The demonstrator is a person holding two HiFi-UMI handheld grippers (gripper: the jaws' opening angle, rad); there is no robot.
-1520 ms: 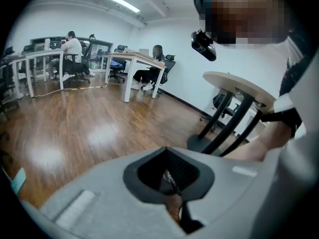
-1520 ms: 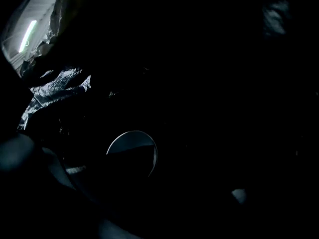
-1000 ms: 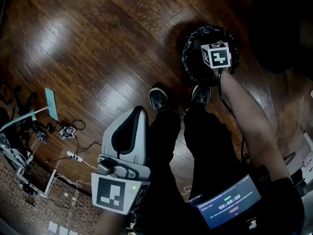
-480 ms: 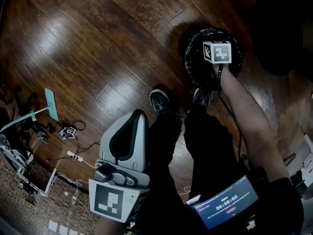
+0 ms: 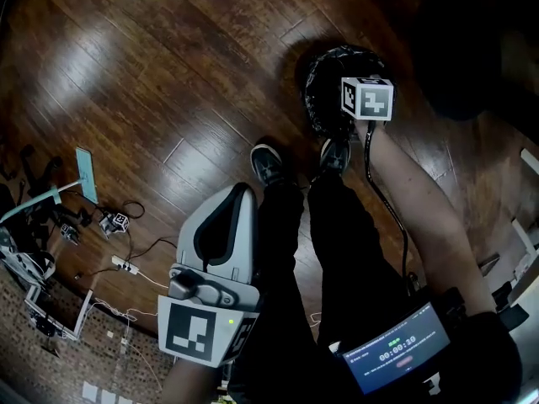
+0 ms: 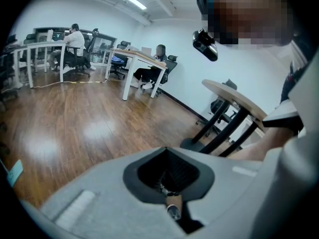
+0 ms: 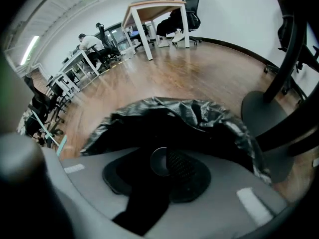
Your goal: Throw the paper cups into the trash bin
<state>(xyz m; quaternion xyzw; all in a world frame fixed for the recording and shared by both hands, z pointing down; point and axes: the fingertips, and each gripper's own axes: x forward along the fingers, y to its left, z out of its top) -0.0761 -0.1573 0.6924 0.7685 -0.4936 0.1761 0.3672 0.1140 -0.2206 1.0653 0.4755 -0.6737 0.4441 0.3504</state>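
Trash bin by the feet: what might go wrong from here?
The right tool hangs open toward one edge of the trash bin, not over its middle, so anything dropped might clip the crumpled bag rim and bounce out. The shoes stand right beside the bin; a careless step could tip it. Loose cables lie on the floor to the left, a possible trip.

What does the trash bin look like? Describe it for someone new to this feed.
On the dark wood floor, look just beyond the person's shoes. The trash bin is the round container there, the only thing lined with a crinkled black bag.
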